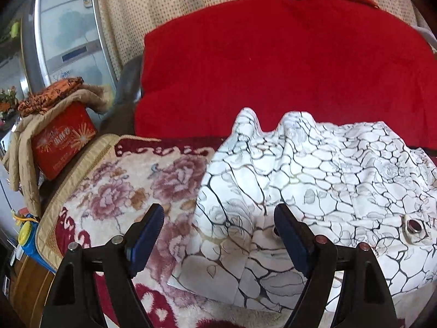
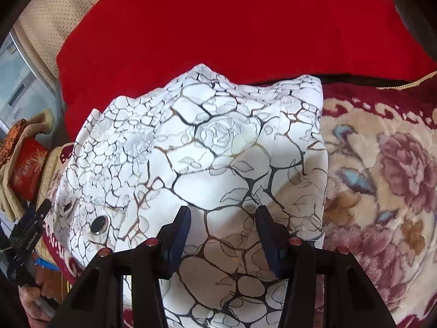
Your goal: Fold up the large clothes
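Note:
A white garment (image 1: 314, 180) printed with black crackle lines and roses lies bunched in a mound on a floral plush blanket (image 1: 123, 186). A metal snap (image 1: 415, 225) shows near its right side. My left gripper (image 1: 220, 227) hovers open and wide over the garment's left edge, with nothing pressed between the pads. In the right wrist view the garment (image 2: 207, 147) fills the middle. My right gripper (image 2: 222, 224) stands about half open just above its near part, pads clear of the cloth. The left gripper (image 2: 28, 232) shows at the far left, held by a hand (image 2: 32, 303).
A red quilt (image 1: 273, 68) lies behind the garment. A red gift box (image 1: 62, 142) draped with beige cloth stands at the left, in front of a grey refrigerator (image 1: 65, 35). The floral blanket (image 2: 382, 186) stretches to the right of the garment.

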Demonstrator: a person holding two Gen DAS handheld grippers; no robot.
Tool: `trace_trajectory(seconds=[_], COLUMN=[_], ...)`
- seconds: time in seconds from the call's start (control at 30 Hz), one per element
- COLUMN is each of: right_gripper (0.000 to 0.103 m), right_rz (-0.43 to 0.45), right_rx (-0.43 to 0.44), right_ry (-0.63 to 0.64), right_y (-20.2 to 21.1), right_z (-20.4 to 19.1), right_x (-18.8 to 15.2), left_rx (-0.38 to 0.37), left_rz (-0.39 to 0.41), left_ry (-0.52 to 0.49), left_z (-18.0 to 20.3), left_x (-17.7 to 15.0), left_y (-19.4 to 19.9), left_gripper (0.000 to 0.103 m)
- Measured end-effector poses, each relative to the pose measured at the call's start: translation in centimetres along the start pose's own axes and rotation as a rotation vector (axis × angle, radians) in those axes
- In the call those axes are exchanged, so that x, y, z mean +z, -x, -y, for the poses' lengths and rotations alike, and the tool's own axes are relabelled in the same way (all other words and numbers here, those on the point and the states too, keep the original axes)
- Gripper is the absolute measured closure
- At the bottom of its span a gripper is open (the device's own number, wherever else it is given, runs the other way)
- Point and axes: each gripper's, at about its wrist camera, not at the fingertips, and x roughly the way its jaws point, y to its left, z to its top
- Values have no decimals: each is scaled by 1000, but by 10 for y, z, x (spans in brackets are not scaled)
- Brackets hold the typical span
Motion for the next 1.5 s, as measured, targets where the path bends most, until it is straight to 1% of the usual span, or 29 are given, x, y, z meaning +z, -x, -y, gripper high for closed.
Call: trace_trajectory(seconds=[0.03, 0.13, 0.2, 0.23, 0.3, 0.33, 0.37, 0.43, 0.47, 0.6, 0.67, 0.73, 0.8, 0.83, 0.87, 0.93, 1.0, 1.07, 1.2, 1.23, 1.27, 1.33, 1.37, 1.43, 1.5], right_gripper=[48, 48, 48, 48, 48, 48, 47, 46, 46, 46, 46, 46, 46, 47, 47, 47, 47, 47, 47, 47, 47, 47, 47, 47, 47], right_rz=[16, 71, 97, 92, 44, -2, -26, -6, 3, 66, 109, 124, 85, 33, 15, 31, 58, 95, 186, 186, 164, 86, 34, 56, 80], right_rx=[7, 77, 92, 90, 70, 42, 19, -10, -11, 30, 39, 31, 12, -1, 2, 7, 36, 75, 82, 84, 71, 34, 31, 31, 65], right_ry=[-3, -22, -21, -18, -18, -19, -14, 9, 17, -3, -3, -6, -25, -42, -49, -47, -65, -68, -22, -20, -21, -35, -52, -47, -46], right_y=[4, 18, 18, 15, -1, -15, -24, -24, -20, -7, 0, 0, -10, -21, -27, -24, -15, -6, 8, 8, 3, -13, -26, -25, -16], right_z=[-1, -6, -14, -18, -23, -25, -26, -32, -35, -36, -39, -40, -36, -32, -28, -28, -27, -27, -36, -36, -36, -32, -28, -28, -30], right_x=[1, 8, 12, 14, 16, 16, 15, 13, 13, 11, 11, 15, 17, 17, 16, 17, 18, 18, 18, 17, 18, 17, 16, 18, 20], left_rx=[-2, 0, 3, 5, 6, 8, 9, 11, 14, 21, 25, 37, 45, 51, 57, 77, 90, 106, 110, 109, 109, 105, 104, 105, 104], left_rz=[2, 9, 14, 14, 11, 9, 7, 4, 4, 2, -2, -16, -37, -58, -76, -126, -143, -145, -132, -132, -134, -133, -130, -108, -87], left_ry=[3, 14, 13, 12, 10, 9, 8, 5, 4, 4, 4, 7, 18, 30, 40, 78, 110, 132, 114, 103, 96, 85, 82, 78, 78], left_z=[0, -1, -1, -2, -2, -2, -3, -4, -5, -9, -12, -17, -25, -32, -38, -56, -69, -81, -83, -81, -79, -75, -75, -73, -71], left_x=[1, 4, 5, 6, 5, 5, 4, 3, 2, -1, -3, -6, -9, -11, -13, -19, -24, -28, -31, -32, -32, -32, -31, -29, -26], left_y=[1, 1, 0, 0, -2, -3, -4, -5, -5, -5, -5, -9, -14, -19, -23, -34, -38, -39, -37, -37, -37, -37, -37, -32, -28], left_gripper=[20, 20, 20, 20, 20, 20, 20, 20, 20, 20, 20, 20, 20, 20, 20, 20, 20, 20, 20, 20, 20, 20, 20, 20, 20])
